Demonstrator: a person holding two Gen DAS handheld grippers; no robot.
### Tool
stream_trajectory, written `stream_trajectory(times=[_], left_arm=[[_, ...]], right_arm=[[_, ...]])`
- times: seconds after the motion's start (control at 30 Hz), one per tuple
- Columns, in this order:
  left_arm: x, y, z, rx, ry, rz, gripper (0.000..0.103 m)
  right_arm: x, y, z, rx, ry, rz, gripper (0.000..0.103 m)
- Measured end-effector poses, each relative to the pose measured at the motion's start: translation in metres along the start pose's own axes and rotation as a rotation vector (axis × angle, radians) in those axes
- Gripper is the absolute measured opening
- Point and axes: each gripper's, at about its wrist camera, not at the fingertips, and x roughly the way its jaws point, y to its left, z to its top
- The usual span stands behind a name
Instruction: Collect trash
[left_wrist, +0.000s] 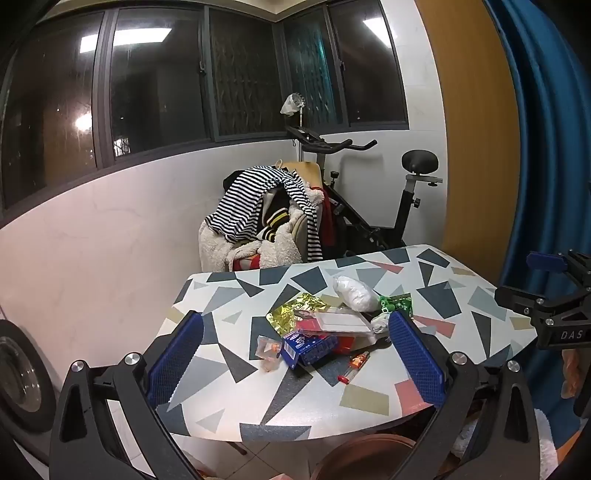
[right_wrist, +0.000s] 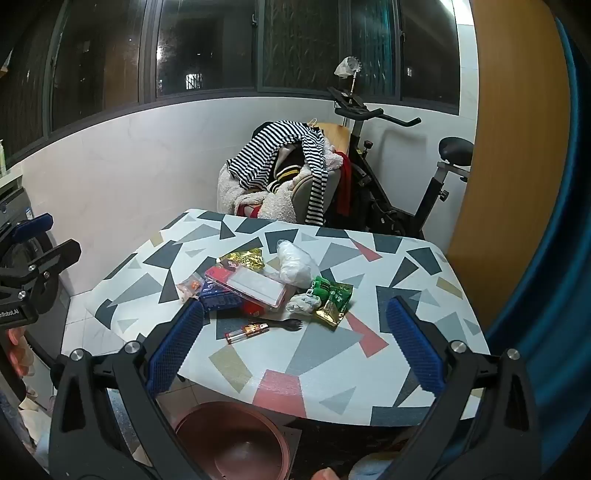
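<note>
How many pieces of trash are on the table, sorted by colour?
Gold wrapper: 1
Green packet: 1
White bag: 1
Blue box: 1
Clear-and-red case: 1
Black spork: 1
Orange-and-clear tube: 1
Other small scraps are too jumbled to count.
Total: 7

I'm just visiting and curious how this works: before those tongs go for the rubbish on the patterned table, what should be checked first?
1. Left tongs open: ok.
2. Right tongs open: ok.
3. Both empty: ok, nothing between the blue pads.
4. Rubbish in view: ok, the small clear red-capped tube lies apart from the pile at its near edge, beside the black plastic spork.
5. Round brown bin ready: ok, open below the geometric-patterned table's near edge.
6. Bin's contents: cannot tell.
</note>
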Motion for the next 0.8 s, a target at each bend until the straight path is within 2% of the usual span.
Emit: stream_trajectory(times=[0.8], left_arm=[[-0.0001, -0.0012, -0.0003, 0.017, -0.002, 0.007, 0.098]], right_arm=[[-0.0005, 0.0000, -0.0002, -0.004, 0.000, -0.003, 0.097]])
